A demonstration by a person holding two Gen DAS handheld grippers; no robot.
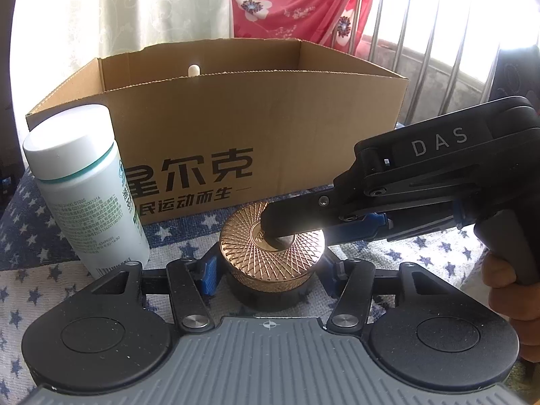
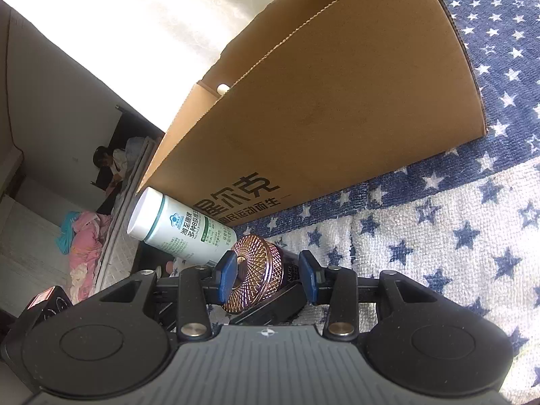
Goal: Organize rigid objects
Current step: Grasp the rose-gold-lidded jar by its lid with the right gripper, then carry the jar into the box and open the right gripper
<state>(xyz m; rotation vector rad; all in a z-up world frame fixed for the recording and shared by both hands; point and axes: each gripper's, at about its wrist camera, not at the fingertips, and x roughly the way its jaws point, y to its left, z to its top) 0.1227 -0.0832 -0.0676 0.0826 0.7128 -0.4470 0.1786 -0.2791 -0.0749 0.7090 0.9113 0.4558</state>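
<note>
The left tool (image 1: 270, 266) has its blue pads on either side of a round jar (image 1: 271, 251); the jar's body hides whether they press on it, so I cannot tell if it is clamped. The right tool (image 2: 270, 278) is closed on the jar's lid, one blue pad on the lid's patterned top, the other behind the jar. The jar has a rose-gold lid with a fine lattice of engraved lines fanning out from a plain centre disc, a knurled rim and a dark body. It stands on a star-print cloth (image 1: 422, 253), blue and white, just in front of an open cardboard box (image 1: 263, 128) with black printing. A white bottle (image 1: 87, 189) with a green band and white cap stands upright left of the jar, near the box's front wall.
</note>
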